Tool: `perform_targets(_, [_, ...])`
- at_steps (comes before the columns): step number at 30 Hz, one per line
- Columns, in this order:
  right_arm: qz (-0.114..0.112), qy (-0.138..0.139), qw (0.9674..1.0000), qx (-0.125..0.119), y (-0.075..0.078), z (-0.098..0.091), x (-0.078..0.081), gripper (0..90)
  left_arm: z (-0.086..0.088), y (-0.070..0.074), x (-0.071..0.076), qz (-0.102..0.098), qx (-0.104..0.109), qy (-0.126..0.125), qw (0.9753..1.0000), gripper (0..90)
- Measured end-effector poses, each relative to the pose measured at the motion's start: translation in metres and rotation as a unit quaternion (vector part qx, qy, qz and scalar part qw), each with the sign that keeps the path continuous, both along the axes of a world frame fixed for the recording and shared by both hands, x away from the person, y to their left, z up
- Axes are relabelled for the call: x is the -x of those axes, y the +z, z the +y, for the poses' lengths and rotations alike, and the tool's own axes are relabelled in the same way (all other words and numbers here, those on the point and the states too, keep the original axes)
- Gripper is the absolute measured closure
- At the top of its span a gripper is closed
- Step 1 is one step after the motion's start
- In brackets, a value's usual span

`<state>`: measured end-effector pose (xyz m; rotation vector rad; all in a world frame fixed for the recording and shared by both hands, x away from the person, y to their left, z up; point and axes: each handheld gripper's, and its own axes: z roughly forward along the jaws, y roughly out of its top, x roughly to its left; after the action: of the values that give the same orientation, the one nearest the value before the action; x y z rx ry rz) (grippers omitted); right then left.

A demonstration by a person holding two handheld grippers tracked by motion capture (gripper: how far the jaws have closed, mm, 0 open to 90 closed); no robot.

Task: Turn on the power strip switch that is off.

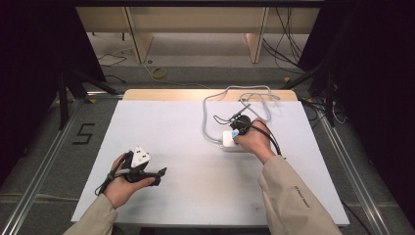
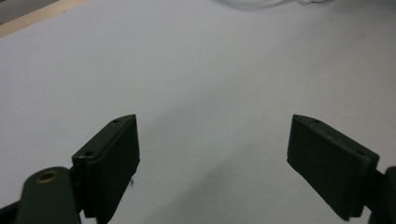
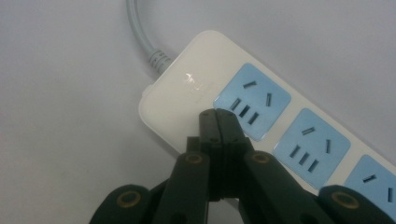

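Observation:
A white power strip with light blue sockets lies on the white table, and its grey cord runs off from one end. My right gripper is shut, its tips resting just over the strip's plain end beside the first socket, with nothing between the jaws. From above, the right gripper sits over the strip right of centre. My left gripper is held near the front left, its jaws wide open over bare table; in the left gripper view the left gripper holds nothing.
The grey cord loops in several curves toward the table's far edge. Metal rails run along both sides, and dark curtains and stands flank the table. Cables lie on the floor beyond.

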<state>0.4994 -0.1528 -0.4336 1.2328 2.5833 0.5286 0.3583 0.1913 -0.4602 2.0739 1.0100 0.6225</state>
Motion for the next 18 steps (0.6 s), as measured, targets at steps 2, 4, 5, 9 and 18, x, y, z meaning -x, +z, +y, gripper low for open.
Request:
perform_targets(2, [-0.005,-0.002,1.0000,-0.002,0.001,-0.002,0.001,90.0,0.000,0.000,0.000,0.000,0.000,0.000,1.0000,16.8])
perform_targets(4, [-0.007,-0.002,1.0000,-0.004,0.001,-0.003,0.001,90.0,0.000,0.000,0.000,0.000,0.000,0.000,1.0000,16.8])
perform_targets(5, [-0.008,-0.002,1.0000,-0.005,0.002,-0.004,0.001,90.0,0.000,0.000,0.000,0.000,0.000,0.000,1.0000,16.8])
perform_targets(9, [-0.011,-0.002,0.9998,-0.014,0.004,-0.007,0.002,87.4,0.000,0.000,0.000,0.000,-0.001,0.000,1.0000,16.8])
perform_targets(18, [-0.020,-0.004,0.9991,-0.037,0.012,-0.015,0.007,78.2,0.000,0.000,0.000,0.002,-0.001,0.001,1.0000,16.8])
